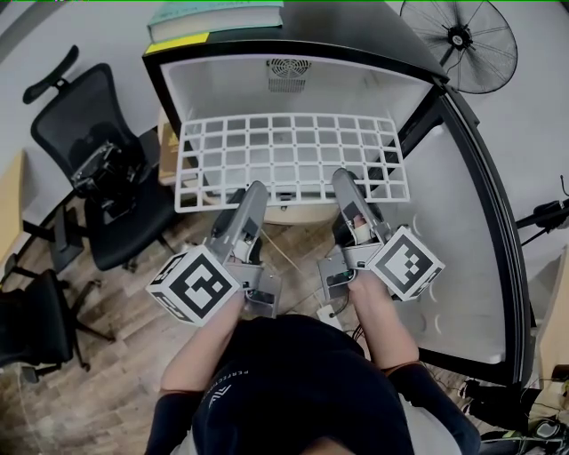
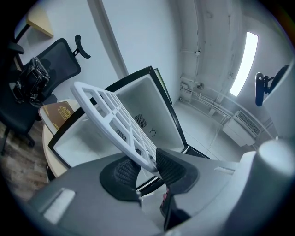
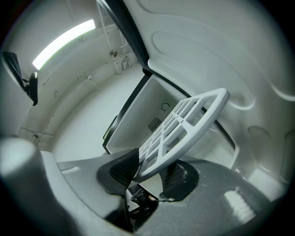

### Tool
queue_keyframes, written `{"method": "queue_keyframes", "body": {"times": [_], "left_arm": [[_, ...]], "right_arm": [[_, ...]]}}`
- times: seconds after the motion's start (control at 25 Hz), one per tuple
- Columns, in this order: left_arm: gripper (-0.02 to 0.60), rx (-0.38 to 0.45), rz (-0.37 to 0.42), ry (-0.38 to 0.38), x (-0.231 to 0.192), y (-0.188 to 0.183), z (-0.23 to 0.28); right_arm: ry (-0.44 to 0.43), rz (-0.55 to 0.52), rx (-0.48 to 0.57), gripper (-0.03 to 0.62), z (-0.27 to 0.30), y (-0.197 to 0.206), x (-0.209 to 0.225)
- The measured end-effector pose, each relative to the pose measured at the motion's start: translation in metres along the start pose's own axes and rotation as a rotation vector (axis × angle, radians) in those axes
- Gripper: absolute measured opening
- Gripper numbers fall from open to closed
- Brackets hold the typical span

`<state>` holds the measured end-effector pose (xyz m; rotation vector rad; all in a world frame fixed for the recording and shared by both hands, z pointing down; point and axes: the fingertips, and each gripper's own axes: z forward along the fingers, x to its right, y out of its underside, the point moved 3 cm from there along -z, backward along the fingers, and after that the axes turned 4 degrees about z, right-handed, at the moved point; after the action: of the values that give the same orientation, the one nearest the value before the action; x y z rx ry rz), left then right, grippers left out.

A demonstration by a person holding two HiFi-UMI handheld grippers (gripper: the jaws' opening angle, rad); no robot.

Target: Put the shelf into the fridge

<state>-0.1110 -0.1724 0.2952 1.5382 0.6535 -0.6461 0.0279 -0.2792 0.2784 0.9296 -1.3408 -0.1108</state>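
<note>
A white grid shelf (image 1: 289, 160) lies level in the mouth of the open small fridge (image 1: 222, 80), its near edge sticking out towards me. My left gripper (image 1: 252, 191) is shut on the left part of that near rim, and my right gripper (image 1: 345, 178) is shut on the right part. In the left gripper view the shelf (image 2: 110, 117) runs up to the left from between the ribbed pads of that gripper (image 2: 144, 166). In the right gripper view the shelf (image 3: 184, 122) slants up to the right out of the jaws of that gripper (image 3: 152, 173).
The fridge door (image 1: 462, 231) stands open on the right. Books (image 1: 218, 18) lie on top of the fridge. A black office chair (image 1: 98, 151) stands on the left, with a second one lower left. A floor fan (image 1: 462, 40) is at the top right.
</note>
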Motion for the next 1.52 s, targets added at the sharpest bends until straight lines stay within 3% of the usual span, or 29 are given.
{"method": "queue_keyframes", "body": {"times": [1.52], "left_arm": [[0.1,-0.062,-0.044,0.052,-0.007,-0.007,0.014]], "right_arm": [[0.003,0.038,0.083,0.11,0.004,-0.001,0.0]]}}
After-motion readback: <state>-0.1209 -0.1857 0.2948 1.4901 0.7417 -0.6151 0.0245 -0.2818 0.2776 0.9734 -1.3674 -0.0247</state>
